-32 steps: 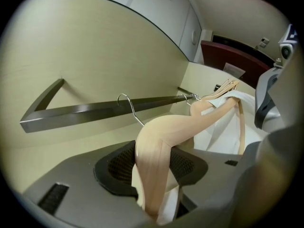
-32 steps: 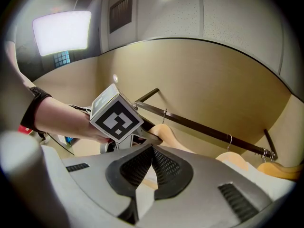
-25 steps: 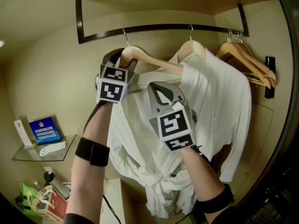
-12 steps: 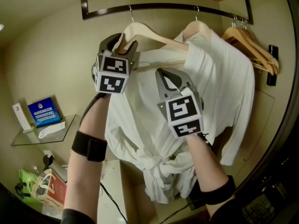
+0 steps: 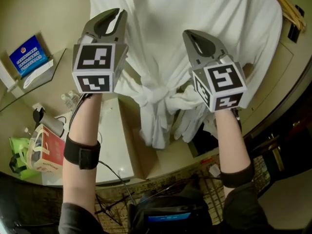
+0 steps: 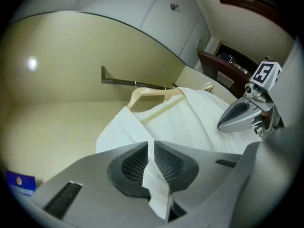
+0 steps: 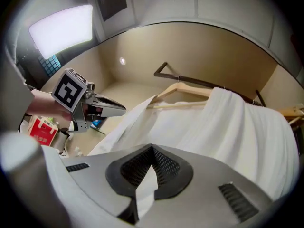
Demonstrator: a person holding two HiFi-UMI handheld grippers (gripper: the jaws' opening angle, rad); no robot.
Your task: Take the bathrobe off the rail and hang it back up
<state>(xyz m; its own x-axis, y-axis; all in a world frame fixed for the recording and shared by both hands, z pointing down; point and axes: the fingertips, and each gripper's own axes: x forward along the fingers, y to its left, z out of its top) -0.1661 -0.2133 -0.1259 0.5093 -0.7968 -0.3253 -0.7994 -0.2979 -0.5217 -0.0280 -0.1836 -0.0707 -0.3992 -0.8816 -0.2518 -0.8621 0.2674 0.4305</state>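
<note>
The white bathrobe point(image 5: 161, 33) hangs in front of me, its belt knotted point(image 5: 157, 94) at the waist. In the left gripper view the bathrobe point(image 6: 185, 122) sits on a wooden hanger point(image 6: 152, 93) hooked on the dark rail point(image 6: 118, 82). The right gripper view shows the same hanger point(image 7: 183, 90) and rail point(image 7: 194, 82). My left gripper point(image 5: 116, 13) is held up before the robe's left edge. Its jaws have just been closing and now stand almost together with nothing between them. My right gripper point(image 5: 191, 34) is shut and empty before the robe's front.
A glass shelf point(image 5: 48, 74) at the left carries a blue booklet point(image 5: 29, 57). Below it stand a red and white bag point(image 5: 46, 147), a green bag point(image 5: 14, 155) and a white cabinet top point(image 5: 112, 150). Spare wooden hangers point(image 5: 287, 4) show at the top right.
Both grippers have dropped from the hanger to waist height in front of the robe. The left gripper let go of the hanger's end and its jaws closed. The view tilted downward.
</note>
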